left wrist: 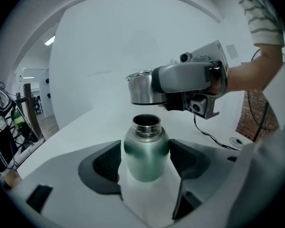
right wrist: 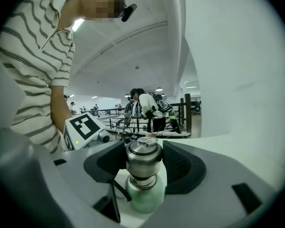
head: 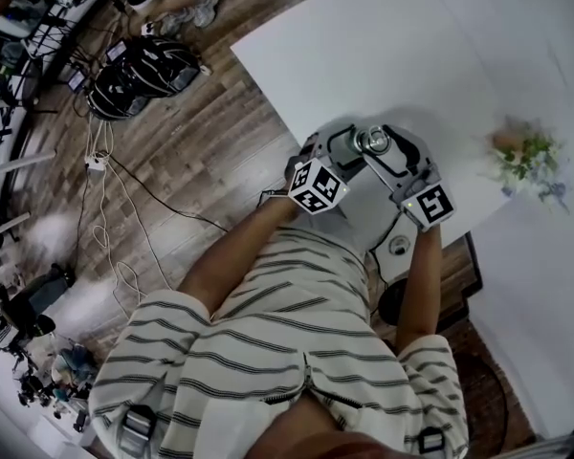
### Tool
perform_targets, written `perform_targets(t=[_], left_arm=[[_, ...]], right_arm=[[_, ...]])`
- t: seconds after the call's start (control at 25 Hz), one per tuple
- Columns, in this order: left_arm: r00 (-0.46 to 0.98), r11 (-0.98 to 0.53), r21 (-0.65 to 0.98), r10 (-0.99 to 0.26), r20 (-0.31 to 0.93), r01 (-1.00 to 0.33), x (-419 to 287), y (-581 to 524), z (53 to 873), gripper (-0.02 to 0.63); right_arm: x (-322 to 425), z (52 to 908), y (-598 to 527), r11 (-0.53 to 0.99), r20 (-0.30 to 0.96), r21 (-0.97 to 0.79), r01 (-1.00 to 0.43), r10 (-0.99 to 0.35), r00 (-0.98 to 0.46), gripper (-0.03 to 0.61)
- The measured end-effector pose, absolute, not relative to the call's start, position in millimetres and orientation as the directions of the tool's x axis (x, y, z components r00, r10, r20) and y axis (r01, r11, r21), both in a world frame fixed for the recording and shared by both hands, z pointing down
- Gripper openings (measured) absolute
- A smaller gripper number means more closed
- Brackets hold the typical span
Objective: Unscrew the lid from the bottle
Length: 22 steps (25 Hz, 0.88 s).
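A green metal bottle (left wrist: pixel 145 152) stands upright between the dark pads of my left gripper (left wrist: pixel 145 159), which is shut on its body. Its steel neck (left wrist: pixel 146 123) is open and bare. Just above it, apart from the neck, hangs the steel lid (left wrist: pixel 142 87), held from the right by my right gripper (left wrist: pixel 180 82). In the right gripper view the lid (right wrist: pixel 143 156) sits between the pads of the right gripper (right wrist: pixel 143 161), with the green bottle (right wrist: pixel 143 194) directly below. From the head view both grippers meet at the lid (head: pixel 373 142) over the white table (head: pixel 392 46).
A small bunch of flowers (head: pixel 526 156) lies on the table to the right. A round white puck with a cable (head: pixel 399 247) sits at the near table edge. Bags and cables (head: pixel 139 70) lie on the wooden floor to the left. People stand far behind (right wrist: pixel 149 109).
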State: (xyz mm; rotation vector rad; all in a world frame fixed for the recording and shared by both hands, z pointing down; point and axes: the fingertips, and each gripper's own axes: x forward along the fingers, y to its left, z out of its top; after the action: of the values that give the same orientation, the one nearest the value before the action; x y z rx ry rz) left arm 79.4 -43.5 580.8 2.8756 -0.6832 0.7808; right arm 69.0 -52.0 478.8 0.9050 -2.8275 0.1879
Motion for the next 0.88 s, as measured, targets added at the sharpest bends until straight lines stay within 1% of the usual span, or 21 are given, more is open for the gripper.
perform_targets(t=[0.24, 0.44, 0.6, 0.68, 0.88], left_arm=[[0.782, -0.885, -0.006, -0.415, 0.466, -0.466, 66, -44, 571, 0.319], [0.788, -0.862, 0.042, -0.44, 0.43, -0.504, 52, -43, 554, 0.283], [0.778, -0.825, 0.076, -0.491, 0.391, -0.559, 39, -47, 534, 0.198], [0.773, -0.808, 0.085, -0.519, 0.366, -0.583, 32, -48, 517, 0.168], [0.739, -0.76, 0.068, -0.602, 0.303, -0.647, 16, -55, 472, 0.061]], right_arm=[[80, 475, -49, 0.707, 0.189, -0.069, -0.704, -0.684, -0.705, 0.261], [81, 463, -50, 0.61, 0.174, -0.065, -0.79, -0.772, -0.611, 0.261], [83, 454, -48, 0.533, 0.165, -0.079, -0.843, -0.827, -0.538, 0.261], [80, 442, -45, 0.51, 0.154, -0.072, -0.857, -0.843, -0.515, 0.261], [74, 409, -39, 0.469, 0.118, -0.027, -0.883, -0.875, -0.469, 0.261]])
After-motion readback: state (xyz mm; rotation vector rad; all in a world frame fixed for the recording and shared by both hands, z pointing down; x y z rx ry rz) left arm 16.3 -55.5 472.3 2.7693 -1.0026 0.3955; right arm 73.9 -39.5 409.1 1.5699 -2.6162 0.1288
